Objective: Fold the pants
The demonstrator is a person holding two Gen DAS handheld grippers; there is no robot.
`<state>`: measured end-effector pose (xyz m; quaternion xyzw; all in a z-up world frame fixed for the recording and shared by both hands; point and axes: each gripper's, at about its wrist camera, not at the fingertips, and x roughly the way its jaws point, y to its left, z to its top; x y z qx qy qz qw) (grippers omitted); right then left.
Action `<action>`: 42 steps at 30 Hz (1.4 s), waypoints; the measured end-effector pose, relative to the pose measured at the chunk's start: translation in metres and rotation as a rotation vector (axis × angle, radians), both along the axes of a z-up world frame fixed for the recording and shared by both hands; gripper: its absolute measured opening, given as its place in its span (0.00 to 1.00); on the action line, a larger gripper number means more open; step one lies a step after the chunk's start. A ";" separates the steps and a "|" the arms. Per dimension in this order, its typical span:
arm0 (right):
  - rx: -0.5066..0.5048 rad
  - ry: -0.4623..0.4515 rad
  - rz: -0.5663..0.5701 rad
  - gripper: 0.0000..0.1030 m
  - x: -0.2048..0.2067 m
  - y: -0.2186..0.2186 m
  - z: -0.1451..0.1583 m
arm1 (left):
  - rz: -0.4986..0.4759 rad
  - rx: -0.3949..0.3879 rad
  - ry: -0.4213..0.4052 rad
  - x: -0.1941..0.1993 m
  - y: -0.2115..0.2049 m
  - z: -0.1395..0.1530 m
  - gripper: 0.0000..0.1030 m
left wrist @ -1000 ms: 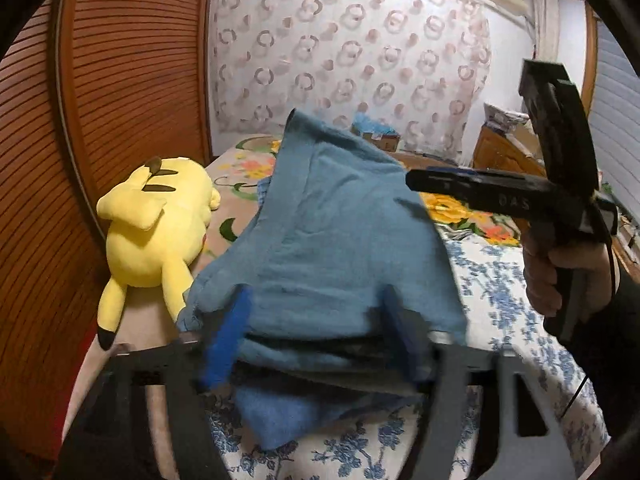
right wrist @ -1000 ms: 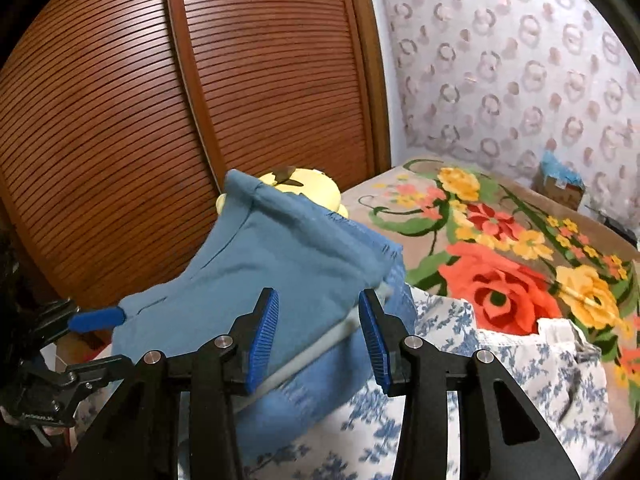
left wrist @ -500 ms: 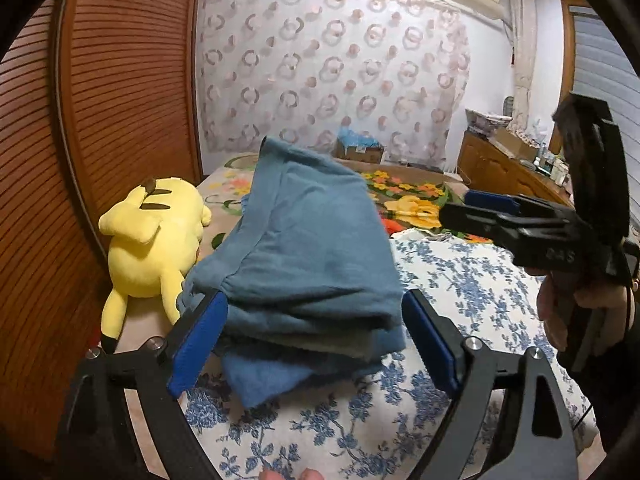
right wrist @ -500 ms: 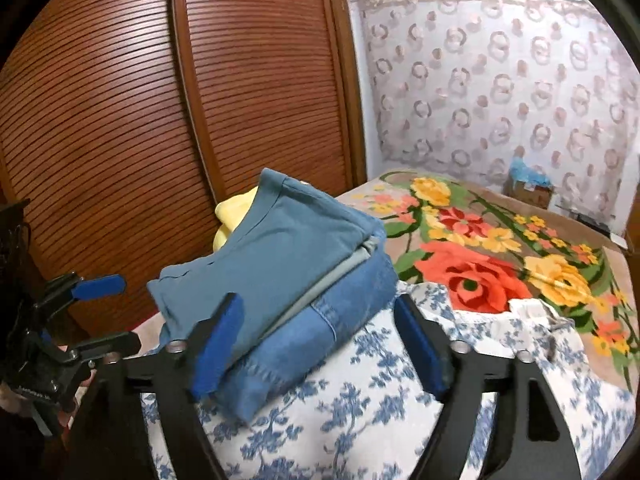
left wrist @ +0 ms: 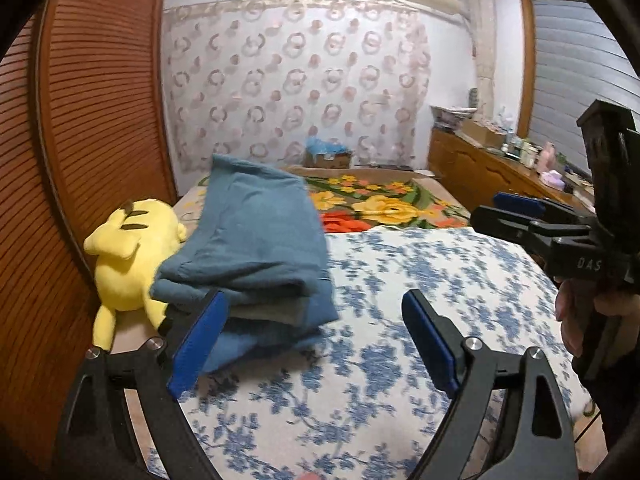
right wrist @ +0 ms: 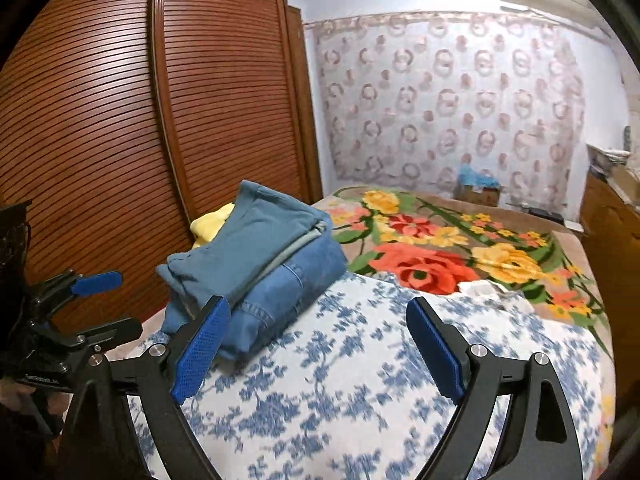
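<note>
Currently, both claws are hanging clear of the cloth.
Pants: folded teal pants (right wrist: pixel 248 248) are lying on top of a stack, over a grey layer and folded denim jeans (right wrist: pixel 288 292), at the bed's (right wrist: pixel 360 380) left edge, just beside the yellow plush (left wrist: pixel 128 256).
Left claw (left wrist: pixel 316 340): gaping wide, holding nothing.
Right claw (right wrist: pixel 320 348): gaping wide, holding nothing.
Handling: probably soft, limp, light; layers are likely sliding if tugged.
Hold: judging best to be pinching the near folded edge, both corners.

Bed (right wrist: pixel 400 380) in blue-flowered sheet, folded pants stack (right wrist: pixel 256 264), yellow plush toy (left wrist: pixel 128 252), floral blanket (right wrist: pixel 460 248)
</note>
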<state>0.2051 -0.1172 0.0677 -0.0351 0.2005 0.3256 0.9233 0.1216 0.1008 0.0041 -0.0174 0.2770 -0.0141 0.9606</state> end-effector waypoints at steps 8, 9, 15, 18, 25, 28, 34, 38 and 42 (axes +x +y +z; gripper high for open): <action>0.006 -0.019 -0.098 0.88 -0.069 -0.029 -0.005 | -0.070 -0.005 -0.011 -0.014 -0.036 0.001 0.87; 0.003 -0.022 -0.113 0.88 -0.077 -0.031 -0.006 | -0.077 -0.006 -0.011 -0.016 -0.039 0.001 0.87; 0.013 -0.016 -0.193 0.88 -0.117 -0.047 -0.010 | -0.135 -0.023 -0.031 -0.027 -0.065 0.002 0.83; 0.018 -0.010 -0.220 0.88 -0.131 -0.050 -0.010 | -0.146 -0.013 -0.036 -0.032 -0.075 0.004 0.58; 0.032 -0.003 -0.260 0.88 -0.154 -0.058 -0.007 | -0.154 0.014 -0.029 -0.040 -0.093 0.007 0.17; 0.043 -0.002 -0.266 0.88 -0.160 -0.060 -0.004 | -0.156 0.024 -0.031 -0.042 -0.098 0.010 0.12; 0.053 -0.014 -0.276 0.88 -0.164 -0.062 -0.001 | -0.122 -0.009 -0.042 -0.045 -0.097 0.017 0.55; 0.055 -0.022 -0.286 0.88 -0.170 -0.065 -0.004 | -0.123 -0.015 -0.065 -0.048 -0.097 0.022 0.92; 0.064 -0.026 -0.292 0.90 -0.175 -0.067 -0.004 | -0.102 -0.011 -0.069 -0.049 -0.099 0.025 0.92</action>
